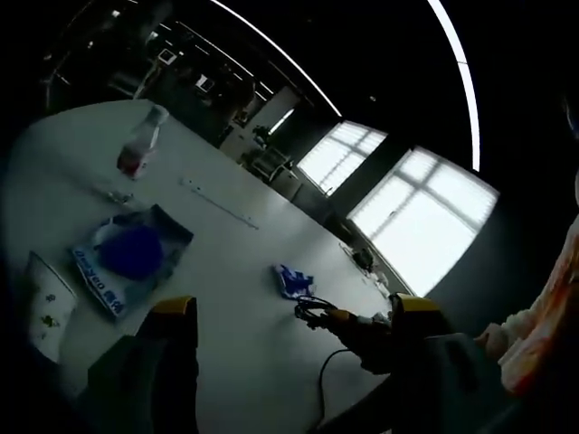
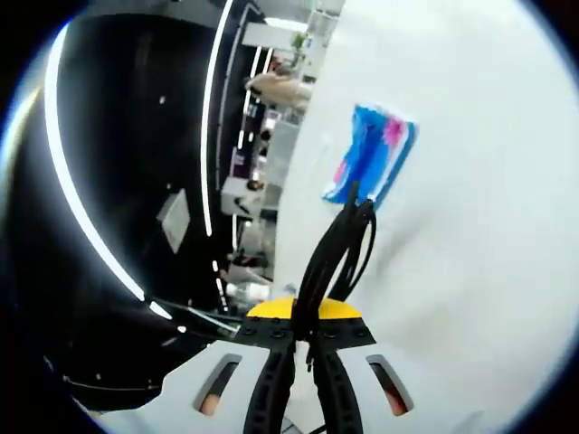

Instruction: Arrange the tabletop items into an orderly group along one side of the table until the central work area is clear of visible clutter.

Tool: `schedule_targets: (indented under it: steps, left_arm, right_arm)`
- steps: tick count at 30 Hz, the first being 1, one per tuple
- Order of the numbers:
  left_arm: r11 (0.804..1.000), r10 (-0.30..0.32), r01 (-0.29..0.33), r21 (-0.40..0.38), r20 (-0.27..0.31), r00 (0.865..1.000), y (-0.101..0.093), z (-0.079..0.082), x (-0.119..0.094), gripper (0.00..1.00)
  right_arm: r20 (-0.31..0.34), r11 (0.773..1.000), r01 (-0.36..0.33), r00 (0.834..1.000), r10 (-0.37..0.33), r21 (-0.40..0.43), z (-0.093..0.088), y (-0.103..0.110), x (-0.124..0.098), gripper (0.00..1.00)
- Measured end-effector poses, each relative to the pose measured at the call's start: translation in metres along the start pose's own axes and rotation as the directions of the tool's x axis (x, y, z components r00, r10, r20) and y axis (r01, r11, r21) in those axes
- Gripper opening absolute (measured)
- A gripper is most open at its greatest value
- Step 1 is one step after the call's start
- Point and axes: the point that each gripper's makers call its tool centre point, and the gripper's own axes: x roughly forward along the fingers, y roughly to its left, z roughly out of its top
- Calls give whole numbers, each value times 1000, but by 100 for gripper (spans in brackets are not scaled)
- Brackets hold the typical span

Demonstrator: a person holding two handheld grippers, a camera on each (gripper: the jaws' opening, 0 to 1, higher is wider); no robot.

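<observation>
Right gripper [image 2: 303, 362] fingers pinch a looped black cable [image 2: 339, 249]; left gripper [image 1: 294, 362] fingers spread wide

Left gripper view: dim, bluish cast; daylight admitted through blown-out windows [image 1: 398, 185]; ceiling light strips [image 1: 457, 63] curved by fisheye distortion; jaws rendered dark and soft.
Right gripper view: table [image 2: 488, 271] overexposed to white glare; ceiling left black; blue packet [image 2: 371, 154] blurred; edges heavily warped.
</observation>
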Motion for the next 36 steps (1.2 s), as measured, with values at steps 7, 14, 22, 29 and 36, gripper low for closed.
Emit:
schedule_targets:
  steps: [7, 14, 22, 29, 36]
  left_arm:
    - [1000, 4, -4, -5, 8, 1000, 0, 1, -3, 90]
    - [1000, 4, -4, -12, 4, 1000, -1, -2, -5, 89]
    - [1000, 9, -9, -11, 0, 1000, 0, -4, -5, 89]
    - [1000, 2, -2, -13, -1, 1000, -4, -5, -3, 89]
    - [1000, 1, -1, -24, -7, 1000, -3, -7, -4, 88]
  right_arm:
    - [-1, 1000, 18, 1000, -18, 24, -4, -13, 9, 3]
    - [40, 997, 26, 999, -29, 72, 3, -21, 19, 3]
    - [72, 990, 61, 995, -71, 126, 11, -33, 21, 3]
    - [68, 965, 148, 984, -167, 218, 5, -55, 19, 4]
    - [88, 931, 206, 966, -242, 301, -2, -72, 17, 6]
